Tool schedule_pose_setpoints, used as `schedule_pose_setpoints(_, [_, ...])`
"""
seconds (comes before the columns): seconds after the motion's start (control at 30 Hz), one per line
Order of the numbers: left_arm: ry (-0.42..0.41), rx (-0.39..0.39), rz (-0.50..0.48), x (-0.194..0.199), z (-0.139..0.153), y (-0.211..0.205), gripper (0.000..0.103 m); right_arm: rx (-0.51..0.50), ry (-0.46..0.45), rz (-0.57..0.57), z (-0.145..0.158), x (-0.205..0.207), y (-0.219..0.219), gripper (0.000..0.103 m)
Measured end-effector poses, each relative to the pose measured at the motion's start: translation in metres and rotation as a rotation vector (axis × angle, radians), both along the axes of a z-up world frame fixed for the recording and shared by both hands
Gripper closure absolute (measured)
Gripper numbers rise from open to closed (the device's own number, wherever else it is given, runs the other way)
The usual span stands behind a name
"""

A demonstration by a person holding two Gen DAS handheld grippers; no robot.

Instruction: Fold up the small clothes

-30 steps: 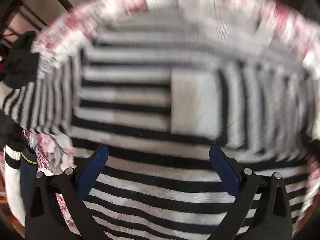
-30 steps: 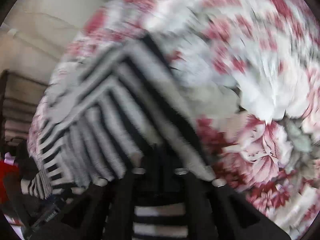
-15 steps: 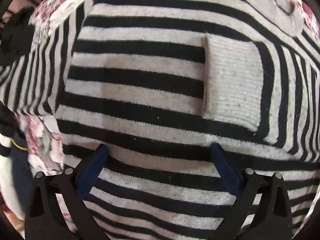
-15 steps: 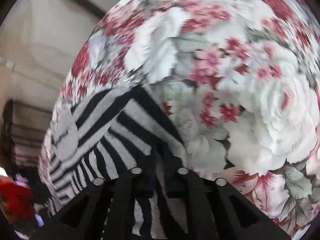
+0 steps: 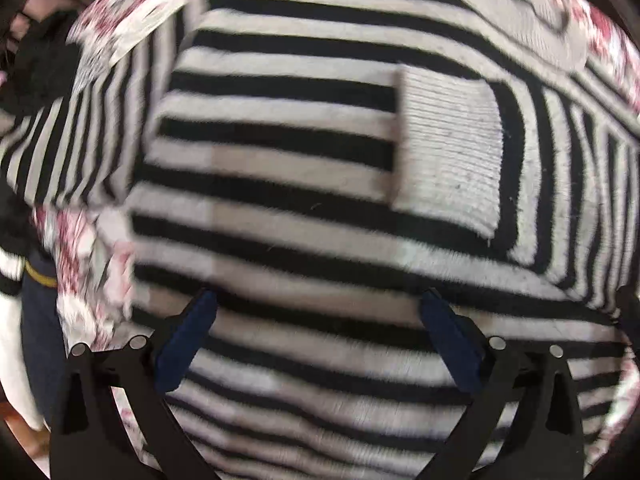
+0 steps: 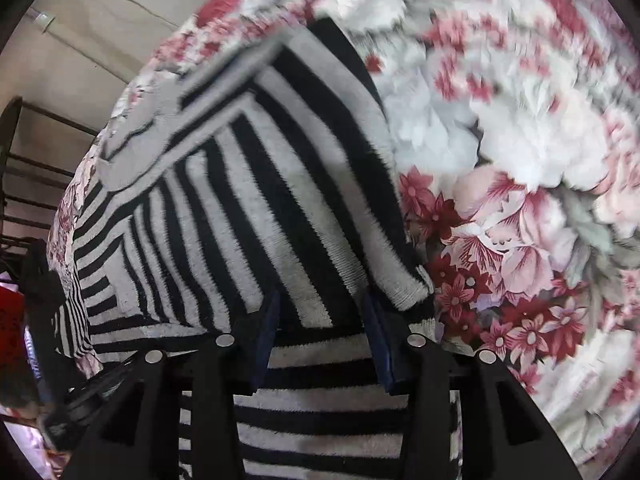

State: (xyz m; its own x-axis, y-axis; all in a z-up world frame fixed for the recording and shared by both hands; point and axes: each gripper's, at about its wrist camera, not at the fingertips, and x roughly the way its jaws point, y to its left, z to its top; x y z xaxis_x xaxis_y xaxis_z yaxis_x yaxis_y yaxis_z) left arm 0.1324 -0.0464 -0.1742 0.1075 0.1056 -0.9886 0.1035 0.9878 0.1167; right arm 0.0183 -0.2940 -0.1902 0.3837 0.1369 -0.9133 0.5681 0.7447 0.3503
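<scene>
A black-and-white striped knit sweater (image 5: 280, 184) lies spread on a floral bedspread (image 6: 520, 208). One sleeve is folded across its front, and the sleeve's ribbed white cuff (image 5: 448, 152) lies on the body. My left gripper (image 5: 320, 304) hangs straight above the sweater's lower body, open, with nothing between its blue pads. My right gripper (image 6: 320, 304) is at the folded sleeve's edge (image 6: 304, 208). Its jaws are opening, and the sleeve lies flat under and between the pads, which do not press on it.
The floral bedspread stretches to the right of the sweater. Dark clothing (image 5: 44, 64) and other garments (image 5: 16, 360) sit at the bed's left side. A dark metal frame (image 6: 24, 160) and a beige wall (image 6: 120, 12) stand beyond the bed.
My right gripper, shut on the striped sleeve in both earlier frames, has parted its jaws and let the sleeve down onto the sweater. The left gripper stayed open above the sweater and drifted slightly.
</scene>
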Motion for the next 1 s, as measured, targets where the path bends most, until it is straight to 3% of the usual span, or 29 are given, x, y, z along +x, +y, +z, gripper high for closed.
schedule_pose_setpoints(0.07, [-0.055,-0.049,0.066,-0.005,0.024,0.029,0.004,0.001,-0.043,-0.004,0.018,-0.008,0.008,0.042])
schedule_pose_setpoints(0.2, [-0.109,-0.079,0.222,-0.016,0.044,0.094,0.004,0.071,-0.115,-0.008,0.038,-0.032,0.021,0.042])
schedule_pose_setpoints(0.3, [-0.115,-0.124,0.307,-0.011,0.042,0.139,0.004,0.124,-0.159,-0.003,0.048,-0.052,0.027,0.042])
schedule_pose_setpoints(0.43, [-0.151,-0.039,0.373,0.002,0.035,0.177,0.005,0.111,-0.182,0.015,0.058,-0.05,0.033,0.042])
schedule_pose_setpoints(0.57, [-0.162,-0.106,0.458,0.024,0.028,0.205,0.005,0.187,-0.177,-0.005,0.05,-0.044,0.029,0.041])
schedule_pose_setpoints(0.67, [-0.185,-0.114,0.454,0.052,0.025,0.228,0.009,0.219,-0.155,0.028,0.043,-0.035,0.036,0.041])
schedule_pose_setpoints(0.77, [-0.21,-0.124,0.425,0.072,0.025,0.243,0.033,0.214,-0.135,0.047,0.037,-0.023,0.043,0.04])
schedule_pose_setpoints(0.83, [-0.214,-0.142,0.432,0.103,0.024,0.25,0.059,0.224,-0.137,0.053,0.036,-0.019,0.046,0.04])
schedule_pose_setpoints(0.87, [-0.216,-0.144,0.437,0.117,0.022,0.254,0.064,0.221,-0.14,0.061,0.037,-0.017,0.047,0.04])
schedule_pose_setpoints(0.93, [-0.235,-0.153,0.448,0.134,0.022,0.27,0.083,0.201,-0.143,0.079,0.039,-0.015,0.05,0.04])
schedule_pose_setpoints(1.0, [-0.259,-0.189,0.456,0.131,0.031,0.285,0.089,0.181,-0.144,0.087,0.041,-0.014,0.052,0.04])
